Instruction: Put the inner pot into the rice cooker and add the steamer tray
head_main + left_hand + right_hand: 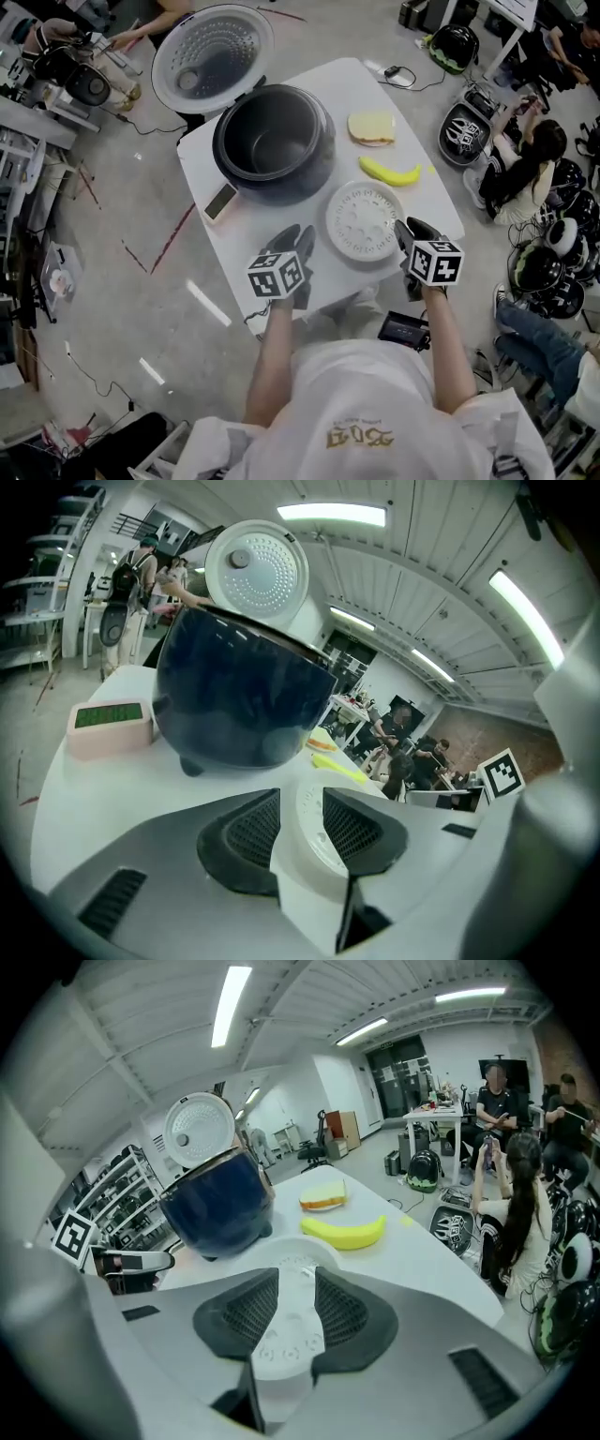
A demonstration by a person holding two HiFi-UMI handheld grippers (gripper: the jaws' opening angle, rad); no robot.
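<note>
White perforated round steamer tray [364, 220] sits between left gripper [296, 236] and right gripper [411, 231], both gaping: tray pickup seems in hand, needing rim pinches next.

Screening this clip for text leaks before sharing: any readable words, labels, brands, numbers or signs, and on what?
Nothing reads clearly enough to quote.
Shirt print: yellow letters, upside down in the head view, too blurred to read.
Cooker display: green panel, nothing legible.
Marker cubes: black-and-white square codes, no words.
Floor bag: white graphic, no legible words.
</note>
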